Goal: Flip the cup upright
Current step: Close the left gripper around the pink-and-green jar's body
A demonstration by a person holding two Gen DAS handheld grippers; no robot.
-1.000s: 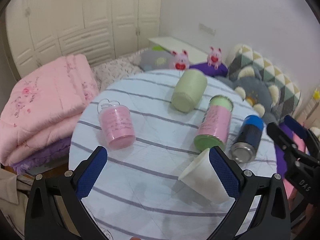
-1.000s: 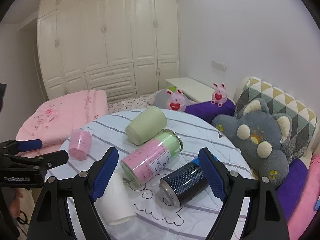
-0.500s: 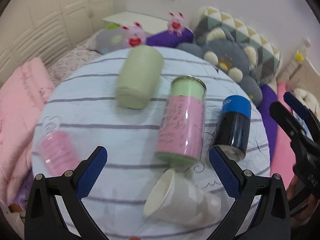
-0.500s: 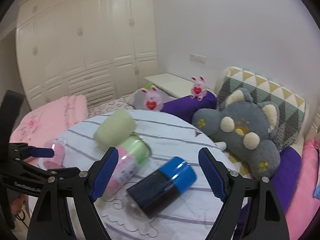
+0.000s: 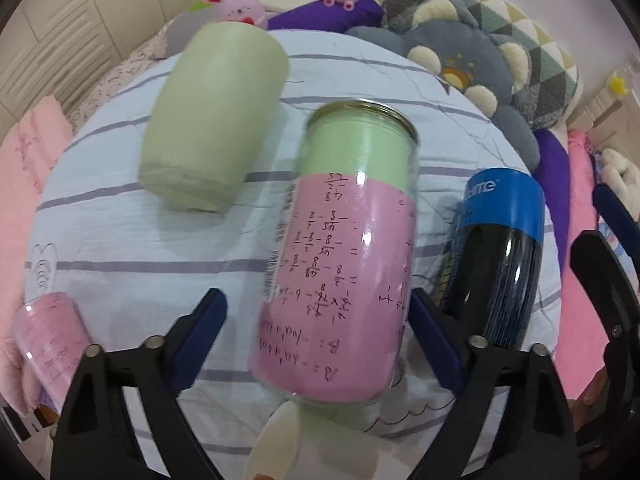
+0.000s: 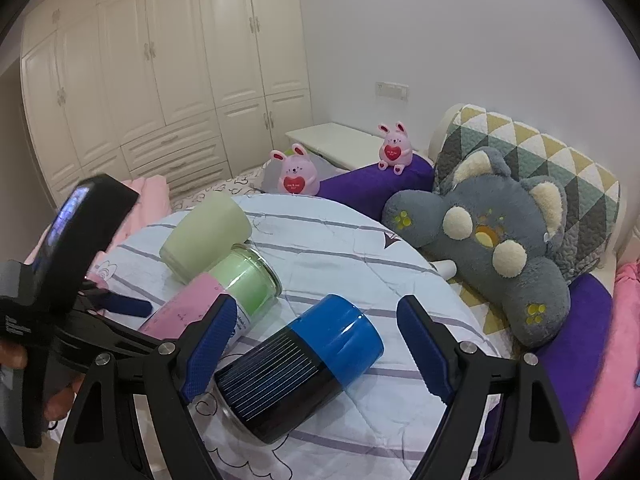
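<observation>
Left gripper [image 5: 316, 340]: wide open, holds nothing; its blue pads stand on both sides of the pink-and-green glass cup [image 5: 340, 256], apart from it on the left side; on the right I cannot tell if the pad touches.
Right gripper [image 6: 316, 344]: wide open, holds nothing; the black-and-blue cup [image 6: 298, 372] lies on its side between the fingers, with free gap to each pad.
Pink-and-green glass cup: lying on its side near the table's middle, mouth toward the left camera.
Neighbours: pale green cup [image 5: 212, 120] lies just behind-left of it, very close or touching; black-and-blue cup just beside on the right; white cup [image 5: 280, 444] at its near end, close to the table's near edge.
Small pink cup [image 5: 48, 344]: at the left edge, well apart.
Open room: bare cloth between the small pink cup and the glass cup, and at the far side.
Surface: round table [image 6: 340, 248] under white cloth with grey stripes.
Room: grey plush pillow [image 6: 488, 240], two pink bunny toys, cream wardrobe [image 6: 160, 80].
</observation>
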